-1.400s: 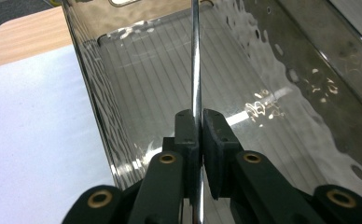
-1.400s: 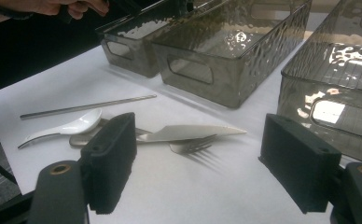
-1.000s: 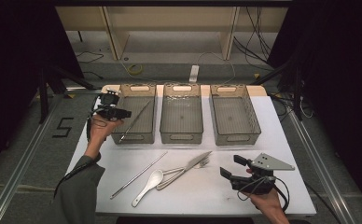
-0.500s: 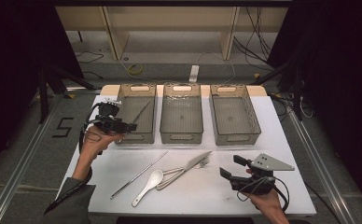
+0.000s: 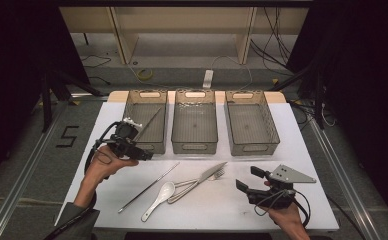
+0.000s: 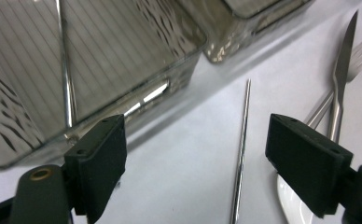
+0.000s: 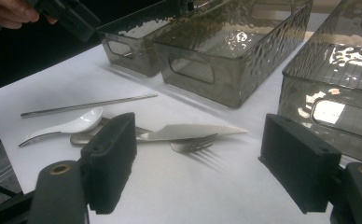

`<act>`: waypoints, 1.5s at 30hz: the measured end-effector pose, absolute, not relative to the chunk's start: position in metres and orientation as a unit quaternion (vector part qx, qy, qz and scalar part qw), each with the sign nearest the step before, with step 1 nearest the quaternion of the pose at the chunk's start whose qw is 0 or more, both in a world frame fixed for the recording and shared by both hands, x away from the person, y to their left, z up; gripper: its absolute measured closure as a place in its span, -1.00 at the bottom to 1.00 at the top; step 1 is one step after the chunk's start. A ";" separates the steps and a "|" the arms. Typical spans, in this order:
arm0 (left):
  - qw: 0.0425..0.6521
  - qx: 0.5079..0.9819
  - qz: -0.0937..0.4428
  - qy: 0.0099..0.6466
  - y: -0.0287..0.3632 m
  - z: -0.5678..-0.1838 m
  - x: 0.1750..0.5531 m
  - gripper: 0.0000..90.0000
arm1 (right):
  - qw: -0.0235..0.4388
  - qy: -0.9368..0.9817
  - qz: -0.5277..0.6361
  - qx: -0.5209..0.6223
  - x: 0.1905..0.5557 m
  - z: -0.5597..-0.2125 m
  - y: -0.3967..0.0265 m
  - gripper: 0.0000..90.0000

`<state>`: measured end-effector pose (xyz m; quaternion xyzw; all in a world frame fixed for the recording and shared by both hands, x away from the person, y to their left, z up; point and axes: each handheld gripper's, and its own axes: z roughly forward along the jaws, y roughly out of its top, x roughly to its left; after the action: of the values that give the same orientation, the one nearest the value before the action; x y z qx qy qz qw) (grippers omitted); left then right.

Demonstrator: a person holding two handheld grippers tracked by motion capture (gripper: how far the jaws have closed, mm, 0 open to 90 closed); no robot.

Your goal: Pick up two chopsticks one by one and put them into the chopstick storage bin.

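The work in hand looks like sorting cutlery into the three clear bins at the back of the white surface (image 5: 302,150), and this moment falls between a drop-off and the next pick. One thin metal chopstick (image 5: 149,124) already lies slanted in the left bin (image 5: 130,111), leaning toward its far corner. The left claw (image 5: 141,155) hangs just in front of that bin's near wall; its jaws have just been opening and now stand wide apart with nothing between them. In the left gripper view the second chopstick (image 6: 240,149) runs up the bare surface between the black jaws, a slim, straight, shiny rod lying flat. It sits near the white spoon (image 5: 158,199) and apart from the knife (image 5: 202,179) and fork (image 5: 217,174), which cross each other. The next move, I judge, calls for lowering the released left claw over this rod, squaring the jaws across it, and closing low enough to catch something so thin and slippery. The right claw (image 5: 248,180) rests near the front right edge, spread open and empty, facing the knife and fork.
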<state>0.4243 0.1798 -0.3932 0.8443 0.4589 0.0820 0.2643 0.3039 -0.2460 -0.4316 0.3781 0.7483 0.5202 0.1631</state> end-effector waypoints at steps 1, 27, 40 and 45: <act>0.261 0.845 0.078 0.460 0.180 -0.395 0.423 -0.56 | 0.163 0.748 0.520 0.378 0.304 -0.432 -0.246 -0.39; 0.160 0.897 0.047 0.410 0.164 -0.432 0.385 -0.27 | 0.168 0.751 0.519 0.372 0.302 -0.430 -0.245 -0.39; 0.131 0.909 0.022 0.396 0.161 -0.449 0.380 0.18 | 0.168 0.751 0.518 0.373 0.303 -0.431 -0.244 -0.39; 0.127 0.912 0.018 0.390 0.161 -0.453 0.380 0.32 | 0.169 0.751 0.518 0.373 0.302 -0.431 -0.244 -0.39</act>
<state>0.3804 0.1608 -0.4527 0.9120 0.3896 0.0180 0.1270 0.3024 -0.2438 -0.4307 0.3726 0.7514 0.5178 0.1688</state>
